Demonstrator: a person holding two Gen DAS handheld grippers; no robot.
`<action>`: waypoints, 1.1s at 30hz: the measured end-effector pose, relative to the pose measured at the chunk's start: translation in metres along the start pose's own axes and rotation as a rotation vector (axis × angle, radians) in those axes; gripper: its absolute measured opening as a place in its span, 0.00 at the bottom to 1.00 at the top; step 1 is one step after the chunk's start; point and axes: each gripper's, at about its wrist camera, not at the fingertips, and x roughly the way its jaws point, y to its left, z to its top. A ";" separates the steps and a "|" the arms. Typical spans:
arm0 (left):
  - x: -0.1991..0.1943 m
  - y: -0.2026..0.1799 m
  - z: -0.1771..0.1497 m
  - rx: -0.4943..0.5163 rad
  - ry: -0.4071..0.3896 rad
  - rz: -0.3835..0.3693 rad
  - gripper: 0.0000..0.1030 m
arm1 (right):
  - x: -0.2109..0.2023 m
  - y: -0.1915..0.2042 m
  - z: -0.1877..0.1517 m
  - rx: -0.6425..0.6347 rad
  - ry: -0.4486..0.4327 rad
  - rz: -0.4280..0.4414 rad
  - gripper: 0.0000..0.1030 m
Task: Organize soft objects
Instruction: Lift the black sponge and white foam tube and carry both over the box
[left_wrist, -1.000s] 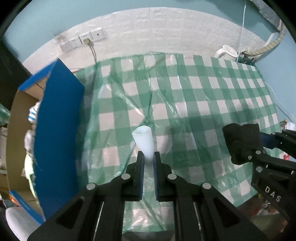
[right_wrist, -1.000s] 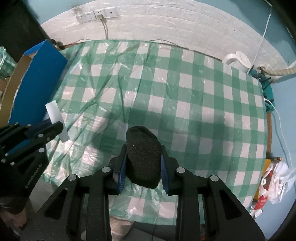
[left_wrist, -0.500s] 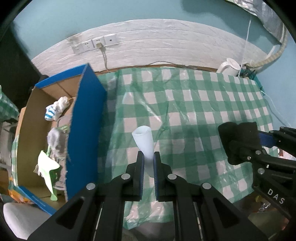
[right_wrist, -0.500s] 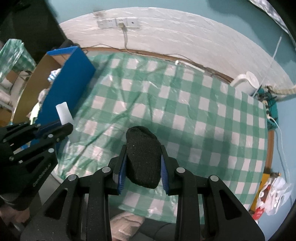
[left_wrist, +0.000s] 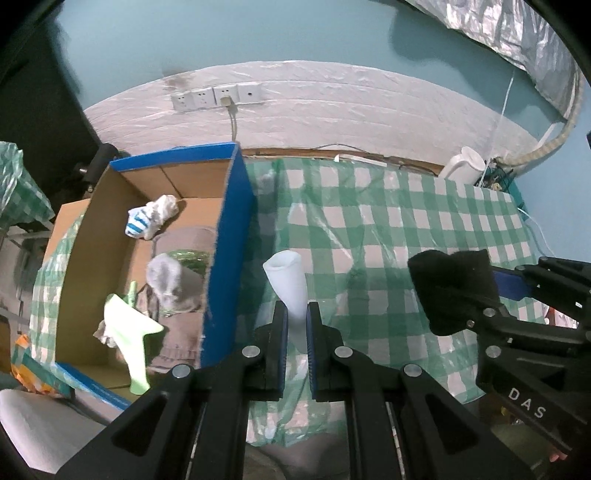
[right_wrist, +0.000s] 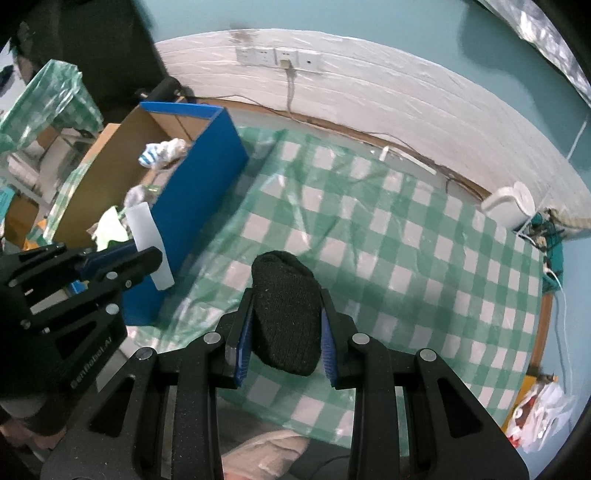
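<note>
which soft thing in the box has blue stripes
The white sock with blue stripes, crumpled at the far end of the cardboard box. The light green piece and grey piece lie nearer, unstriped.

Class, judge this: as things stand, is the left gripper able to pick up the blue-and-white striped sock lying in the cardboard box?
Probably not yet. The left gripper is shut on a white sock, leaving no free grip. The blue-sided cardboard box is open-topped, with nothing over the blue-and-white striped sock.
</note>
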 end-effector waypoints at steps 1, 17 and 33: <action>-0.001 0.003 0.000 -0.002 -0.002 0.003 0.09 | 0.000 0.005 0.003 -0.008 0.000 0.003 0.30; -0.021 0.089 -0.003 -0.130 -0.035 0.034 0.09 | 0.012 0.092 0.051 -0.129 0.005 0.046 0.30; -0.003 0.179 -0.011 -0.248 -0.009 0.117 0.10 | 0.051 0.168 0.091 -0.195 0.058 0.116 0.30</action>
